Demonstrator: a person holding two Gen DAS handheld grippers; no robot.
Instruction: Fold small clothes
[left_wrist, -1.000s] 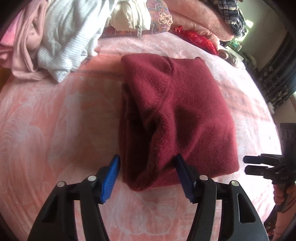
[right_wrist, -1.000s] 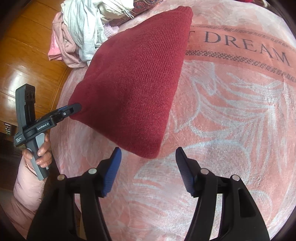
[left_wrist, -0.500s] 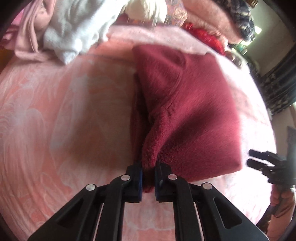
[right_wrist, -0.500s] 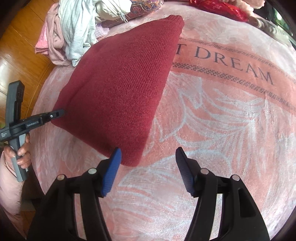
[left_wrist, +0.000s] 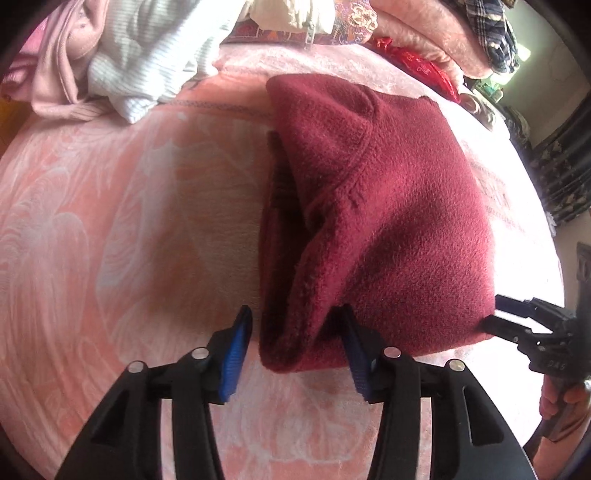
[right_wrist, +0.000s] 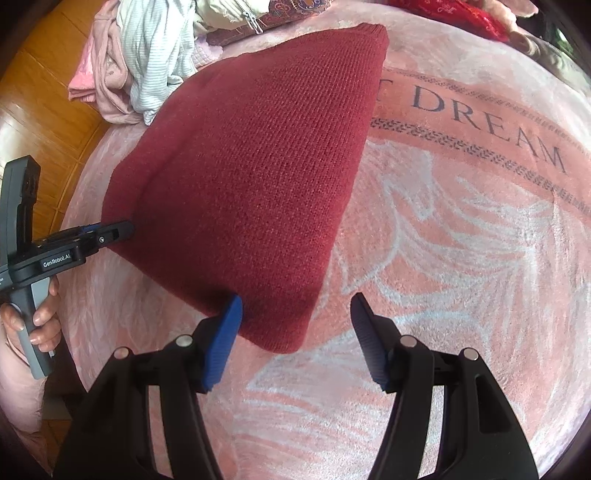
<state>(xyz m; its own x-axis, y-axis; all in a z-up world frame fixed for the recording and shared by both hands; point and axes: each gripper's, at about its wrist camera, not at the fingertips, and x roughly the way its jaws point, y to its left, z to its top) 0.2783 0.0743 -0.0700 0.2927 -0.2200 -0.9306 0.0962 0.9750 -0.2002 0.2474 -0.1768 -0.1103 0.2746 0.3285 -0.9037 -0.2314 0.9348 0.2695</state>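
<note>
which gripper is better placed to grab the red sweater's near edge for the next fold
Probably left. The left gripper is open with the red sweater's layered near corner between its fingers. The right gripper, also open, only has a corner tip at its left finger.

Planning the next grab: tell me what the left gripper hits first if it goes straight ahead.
Most likely the folded maroon sweater: the open left gripper already straddles its near corner, so the cloth comes first, though depth is uncertain.

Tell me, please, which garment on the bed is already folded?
The maroon sweater, lying flat in a neat rectangle; the white striped top and pink garment are crumpled in a heap.
</note>
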